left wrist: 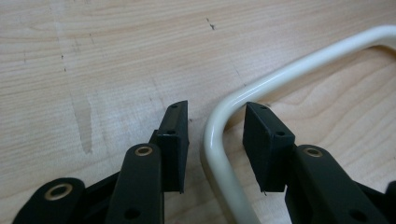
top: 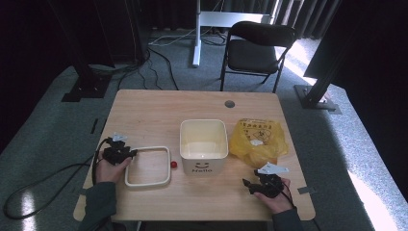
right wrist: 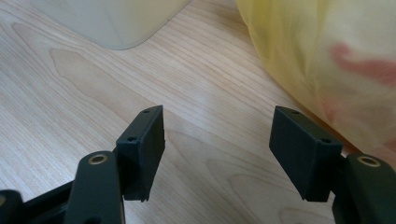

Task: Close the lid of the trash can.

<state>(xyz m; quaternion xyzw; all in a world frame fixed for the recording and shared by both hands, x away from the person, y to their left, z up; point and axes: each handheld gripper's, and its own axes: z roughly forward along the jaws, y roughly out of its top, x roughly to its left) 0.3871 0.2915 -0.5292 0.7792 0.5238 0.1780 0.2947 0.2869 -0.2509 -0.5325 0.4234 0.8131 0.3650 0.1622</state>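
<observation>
1. Nearest the high camera, the person's two hands rested at the table's front edge, the right gripper on the right and the left gripper on the left.
2. Black jaws of the left gripper stood apart and straddled the rounded corner of the cream rectangular plastic ring; a gap showed on either side of the bar, so the pads were not pressing it.
3. That ring lay flat on the light wooden table, its near-left corner between those jaws, the frame stretching away to the right toward the bin. By my reading, the left hand was plainly the nearer one for any pick-up.
4. Spread wide over bare wood, the right gripper held nothing.
5. Beyond the ring sat a small red ball, just beside the cream square plastic bin.
6. Farther right lay the crumpled yellow plastic bag.
</observation>
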